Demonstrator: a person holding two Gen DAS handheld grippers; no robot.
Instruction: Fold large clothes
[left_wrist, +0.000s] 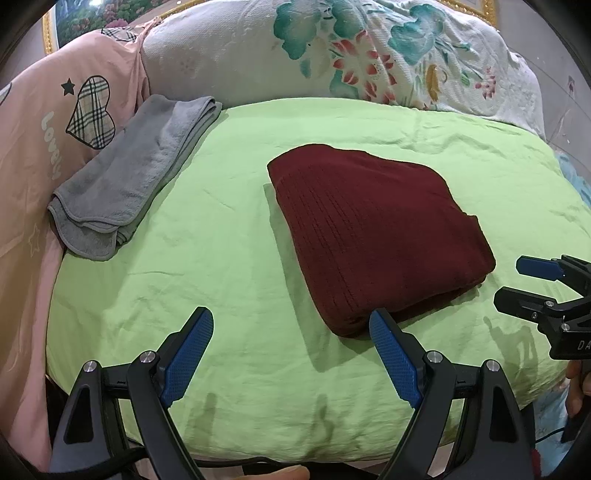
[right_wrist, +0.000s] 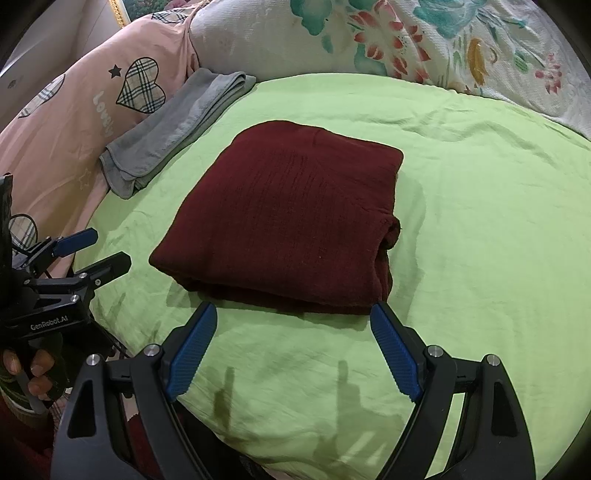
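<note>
Maroon garment (left_wrist: 373, 236) lies folded in a thick block mid-bed on the green sheet (left_wrist: 221, 258), flat, nothing touching it. L gripper (left_wrist: 291, 325) hangs above the sheet w/ jaws wide apart and empty; its right pad sits just by the block's near edge. R gripper (right_wrist: 293, 317) likewise spread wide, empty, just short of the near fold. Gray towel (right_wrist: 173, 133) (also folded) lies far-left against the pink quilt (right_wrist: 66, 122).

Folded dark red ribbed knit garment (right_wrist: 280, 218): matt, soft cloth. Light green bedsheet (right_wrist: 480, 258): thin, creased, matt cotton-like cloth. Folded grey fleece towel (left_wrist: 125, 181): fuzzy nap. White floral quilt (left_wrist: 332, 55): pebbled weave. Black plastic right gripper (right_wrist: 291, 350): semi-gloss, blue ridged rubbery pads (right_wrist: 395, 354), shiny metal pins.
</note>
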